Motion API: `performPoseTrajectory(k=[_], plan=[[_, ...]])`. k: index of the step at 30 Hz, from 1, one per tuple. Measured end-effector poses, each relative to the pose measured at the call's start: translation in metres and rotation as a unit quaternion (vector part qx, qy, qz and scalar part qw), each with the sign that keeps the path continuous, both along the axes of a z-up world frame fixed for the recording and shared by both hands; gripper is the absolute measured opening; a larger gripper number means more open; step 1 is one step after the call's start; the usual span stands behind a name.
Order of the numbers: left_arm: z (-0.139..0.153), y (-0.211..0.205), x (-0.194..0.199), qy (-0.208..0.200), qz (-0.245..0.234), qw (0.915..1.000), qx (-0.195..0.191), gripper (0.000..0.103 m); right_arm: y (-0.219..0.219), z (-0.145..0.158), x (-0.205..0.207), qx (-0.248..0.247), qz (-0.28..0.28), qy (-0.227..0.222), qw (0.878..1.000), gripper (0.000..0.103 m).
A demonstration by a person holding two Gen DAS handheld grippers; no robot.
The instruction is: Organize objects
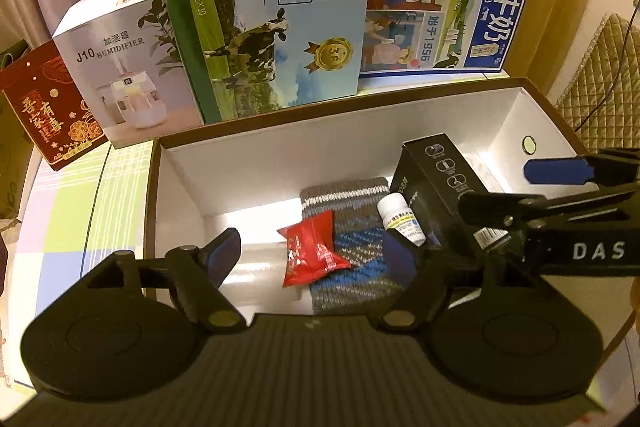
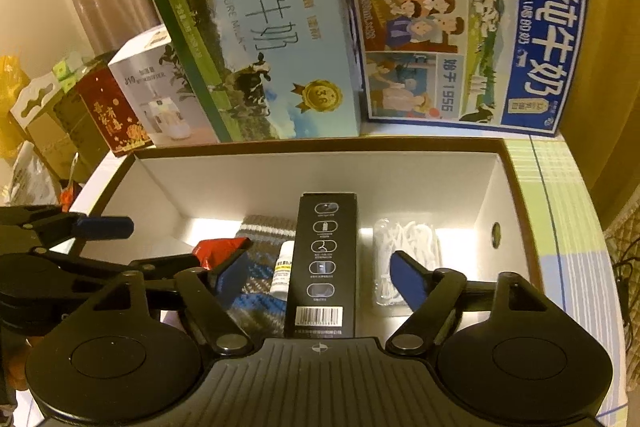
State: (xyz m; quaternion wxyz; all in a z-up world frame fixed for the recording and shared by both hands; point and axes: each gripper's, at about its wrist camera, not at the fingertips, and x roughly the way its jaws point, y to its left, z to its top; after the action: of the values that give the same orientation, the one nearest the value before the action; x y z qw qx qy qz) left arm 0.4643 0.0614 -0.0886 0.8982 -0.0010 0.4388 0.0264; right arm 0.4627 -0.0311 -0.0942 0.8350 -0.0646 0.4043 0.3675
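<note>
Both grippers are just hanging over the open white-lined box with nothing in them: the left gripper has its fingers spread wide over the red snack packet and knitted pouch, and the right gripper is spread wide too, over the black carton. Inside the box, the packet lies on the pouch, a small white bottle sits between pouch and carton, and a clear bag of white bits lies right of the carton. Milk cartons stand behind the box.

box — red packet on sock | hand-held gripper gaping
</note>
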Motion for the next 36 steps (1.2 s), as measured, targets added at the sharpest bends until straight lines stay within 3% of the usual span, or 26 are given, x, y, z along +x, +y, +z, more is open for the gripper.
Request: performPoseTrajectory(k=[3, 11, 21, 36], plan=[[0.004, -0.002, -0.006, -0.001, -0.001, 1.0, 0.003, 0.077, -0.007, 0.005, -0.002, 0.004, -0.009, 0.001, 1.0, 0.089], [0.018, -0.006, -0.028, -0.006, 0.007, 0.9999, 0.007, 0.086, -0.029, 0.019, -0.014, 0.018, -0.029, 0.003, 0.999, 0.1], [0.04, -0.011, -0.067, -0.018, 0.03, 0.9994, -0.003, 0.096, -0.063, 0.035, -0.039, 0.034, -0.041, 0.008, 0.999, 0.101], [0.076, -0.041, -0.132, -0.055, 0.055, 0.997, -0.004, 0.1, -0.108, 0.057, -0.091, 0.04, -0.021, 0.006, 0.999, 0.101]])
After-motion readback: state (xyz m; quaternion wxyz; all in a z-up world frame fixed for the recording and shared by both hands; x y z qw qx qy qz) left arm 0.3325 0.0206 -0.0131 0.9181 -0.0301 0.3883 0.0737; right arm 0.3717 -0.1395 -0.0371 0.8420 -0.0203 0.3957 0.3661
